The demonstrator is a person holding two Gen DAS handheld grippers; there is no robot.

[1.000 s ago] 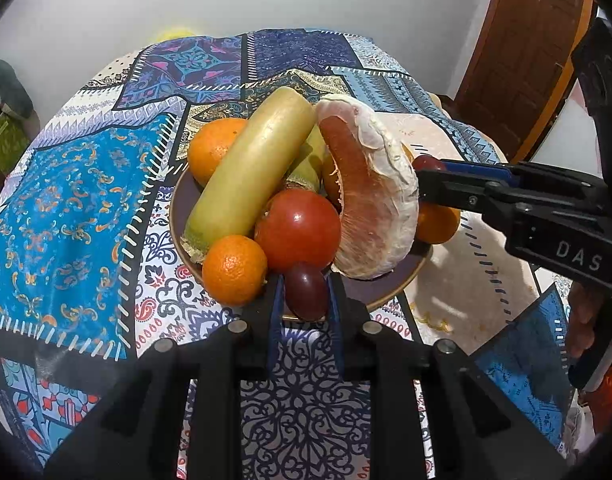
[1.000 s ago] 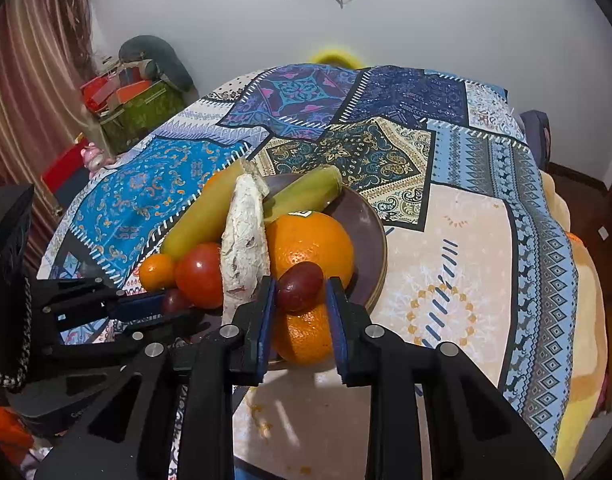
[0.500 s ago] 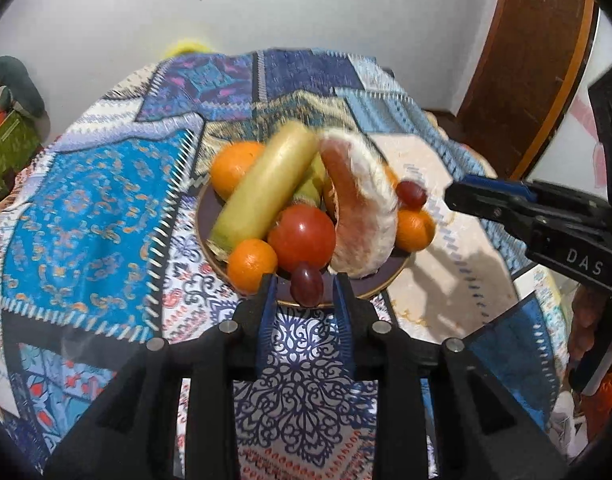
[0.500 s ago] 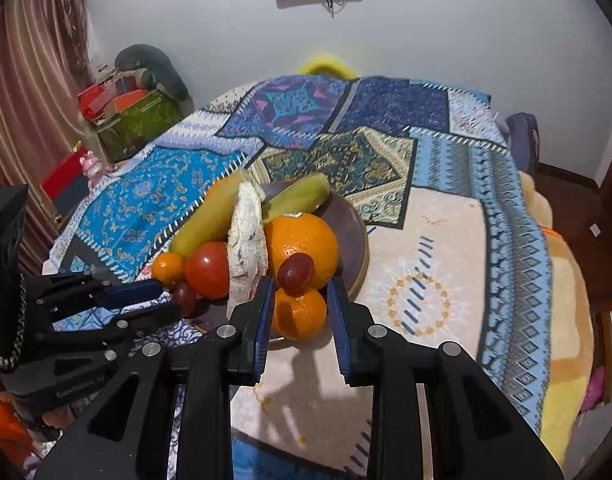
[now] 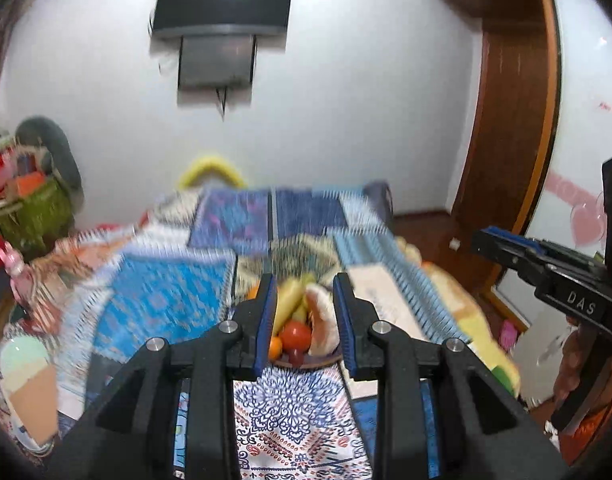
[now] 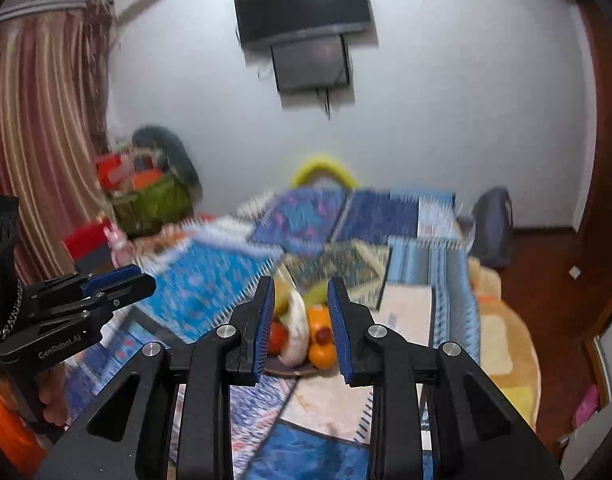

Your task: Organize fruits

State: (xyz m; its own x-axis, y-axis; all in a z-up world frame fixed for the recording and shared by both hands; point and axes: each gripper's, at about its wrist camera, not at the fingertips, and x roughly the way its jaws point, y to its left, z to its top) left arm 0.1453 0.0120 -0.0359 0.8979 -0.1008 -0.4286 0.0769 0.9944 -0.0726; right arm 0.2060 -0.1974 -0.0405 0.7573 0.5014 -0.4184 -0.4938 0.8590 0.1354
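Observation:
A dark plate (image 5: 318, 361) piled with fruit sits on the patterned bed cover, far ahead of both grippers. On it I see a tomato (image 5: 295, 334), a peeled pomelo wedge (image 5: 324, 330), a long yellow-green fruit (image 5: 287, 306), a small orange (image 5: 274, 349) and a dark grape (image 5: 295, 356). In the right wrist view the plate (image 6: 283, 369) holds the wedge (image 6: 295, 330), oranges (image 6: 322, 354) and a grape (image 6: 324, 334). My left gripper (image 5: 304, 326) is open and empty. My right gripper (image 6: 299, 330) is open and empty. Both are pulled back, well above the bed.
The patterned bedspread (image 5: 165, 296) covers the bed. A TV (image 5: 221, 4) hangs on the far wall. A green basket with toys (image 5: 29, 212) stands at left. A wooden door (image 5: 510, 120) is at right. An ice-cream shaped toy (image 5: 25, 384) lies near left.
Both grippers let go of their grapes, which now lie on the plate. Both have pulled far back and up from the plate, with jaws open.

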